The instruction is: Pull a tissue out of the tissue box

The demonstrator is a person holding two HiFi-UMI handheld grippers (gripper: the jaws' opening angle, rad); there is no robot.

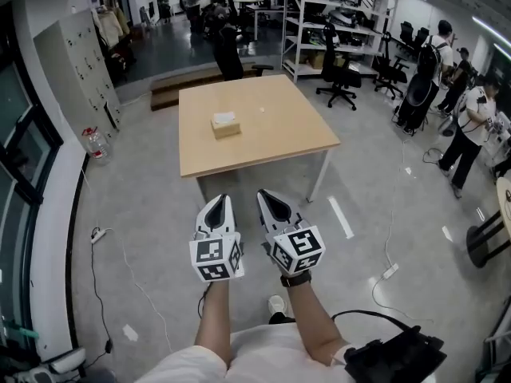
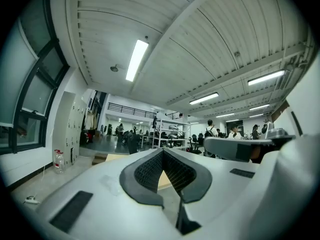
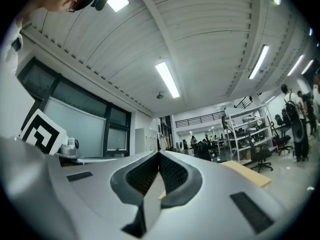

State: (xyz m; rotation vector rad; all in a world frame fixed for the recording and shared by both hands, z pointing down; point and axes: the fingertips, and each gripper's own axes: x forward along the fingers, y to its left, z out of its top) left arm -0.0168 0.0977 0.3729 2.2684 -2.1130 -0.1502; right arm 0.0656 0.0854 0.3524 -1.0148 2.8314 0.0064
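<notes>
Tissue box (image 1: 226, 124), shown only in the head view, is set on the table (image 1: 279, 138) well ahead of both jaw pairs, its long axis crosswise to them. Left gripper (image 1: 217, 202) and right gripper (image 1: 268, 195): jaws closed, nothing held.

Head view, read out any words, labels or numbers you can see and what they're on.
No readable words or numbers.
Black-and-white marker cubes on left tongs and right tongs: square code patterns only.
Beige tissue box on light wooden table: print too small to read.
</notes>
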